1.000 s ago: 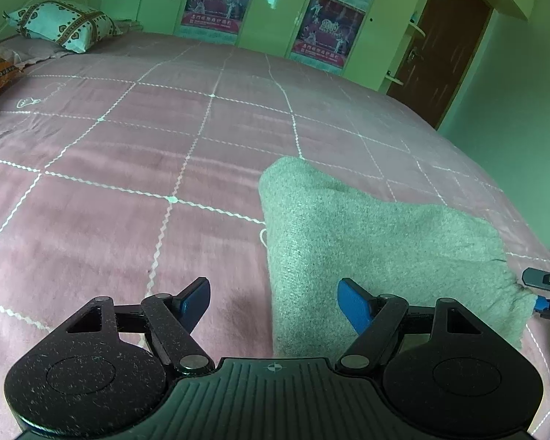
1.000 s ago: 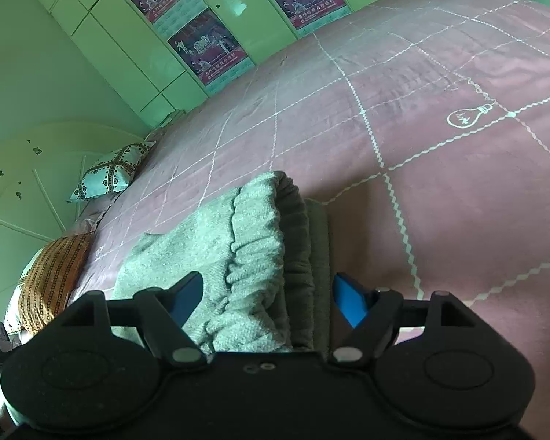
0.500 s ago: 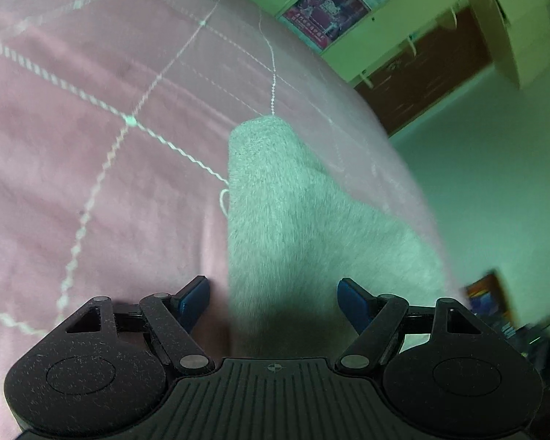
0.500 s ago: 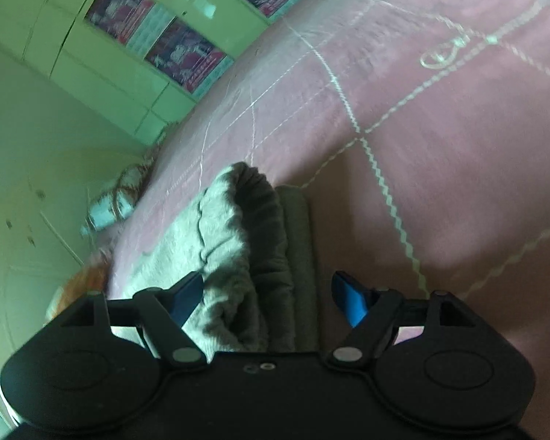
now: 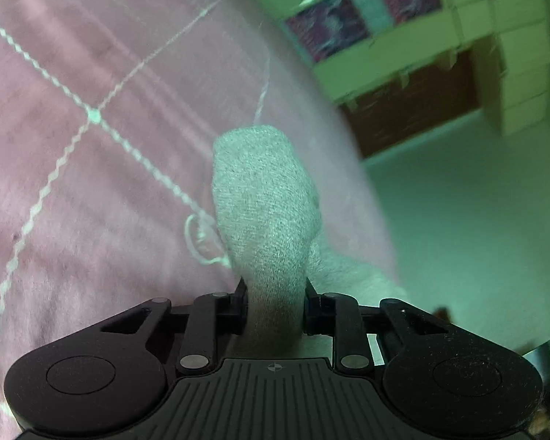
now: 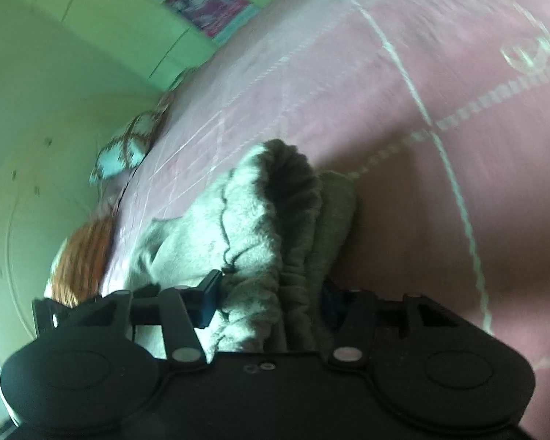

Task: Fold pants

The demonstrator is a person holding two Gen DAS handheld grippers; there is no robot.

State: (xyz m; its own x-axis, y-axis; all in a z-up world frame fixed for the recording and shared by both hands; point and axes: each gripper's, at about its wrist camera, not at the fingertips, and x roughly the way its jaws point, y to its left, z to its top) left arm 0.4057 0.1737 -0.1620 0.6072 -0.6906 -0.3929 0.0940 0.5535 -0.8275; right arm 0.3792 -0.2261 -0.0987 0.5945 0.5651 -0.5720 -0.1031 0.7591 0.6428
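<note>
The grey knit pants (image 5: 267,198) lie folded on the pink bed. In the left wrist view my left gripper (image 5: 275,304) is shut on one folded edge of the pants, and the cloth bunches up between the jaws. In the right wrist view my right gripper (image 6: 271,300) is shut on the gathered elastic waistband end of the pants (image 6: 271,205). The cloth hides both pairs of fingertips in part.
The pink bedspread (image 5: 73,154) with white zigzag lines spreads to the left and ahead. Pillows (image 6: 128,146) lie at the head of the bed. A brown door (image 5: 414,106) and green cupboards stand beyond the bed's far edge.
Both grippers were open around the pants one second ago and have closed on the cloth. Both views have tilted and dropped closer to the bed.
</note>
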